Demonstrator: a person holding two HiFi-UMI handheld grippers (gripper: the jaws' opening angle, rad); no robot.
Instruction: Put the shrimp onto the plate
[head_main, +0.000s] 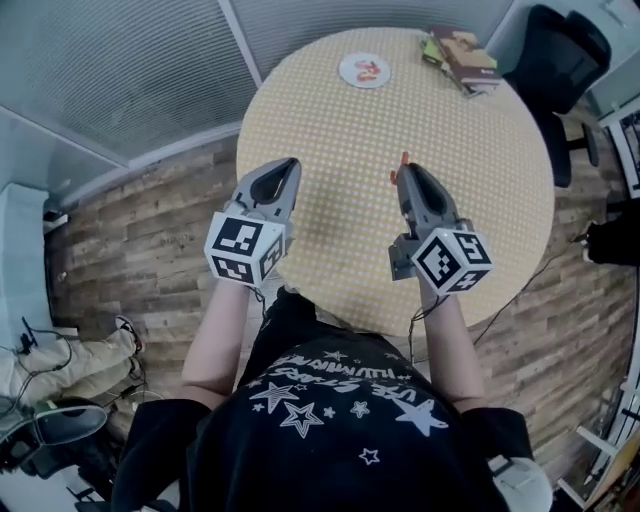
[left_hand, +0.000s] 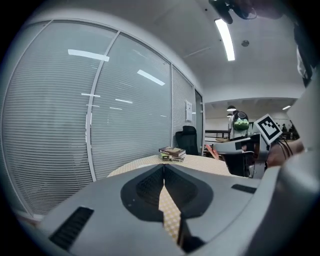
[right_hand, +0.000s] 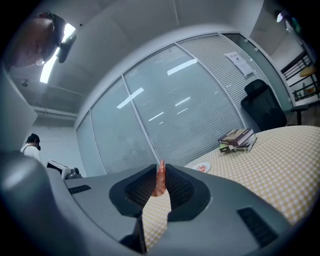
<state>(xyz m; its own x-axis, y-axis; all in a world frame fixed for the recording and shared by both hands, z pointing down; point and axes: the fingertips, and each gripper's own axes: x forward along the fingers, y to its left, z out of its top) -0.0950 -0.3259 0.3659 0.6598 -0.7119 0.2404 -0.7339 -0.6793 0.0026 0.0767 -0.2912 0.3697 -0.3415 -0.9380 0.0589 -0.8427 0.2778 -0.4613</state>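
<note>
An orange shrimp (right_hand: 160, 181) is pinched upright between the jaws of my right gripper (right_hand: 160, 170), which is shut on it. In the head view that shrimp (head_main: 399, 168) pokes out at the tip of the right gripper (head_main: 407, 174) above the middle of the round table. The small white plate (head_main: 364, 70) lies at the table's far side with red-orange shrimp on it, well ahead of both grippers. From the right gripper view the plate (right_hand: 202, 167) shows beyond the jaws. My left gripper (head_main: 288, 168) is shut with nothing in it, over the table's left part.
The round table (head_main: 470, 180) has a yellow checked cloth. A stack of books (head_main: 461, 57) lies at its far right edge, near a black office chair (head_main: 560, 60). Glass walls with blinds (left_hand: 75, 125) stand behind. Another person's legs (head_main: 70, 365) show at the left on the wooden floor.
</note>
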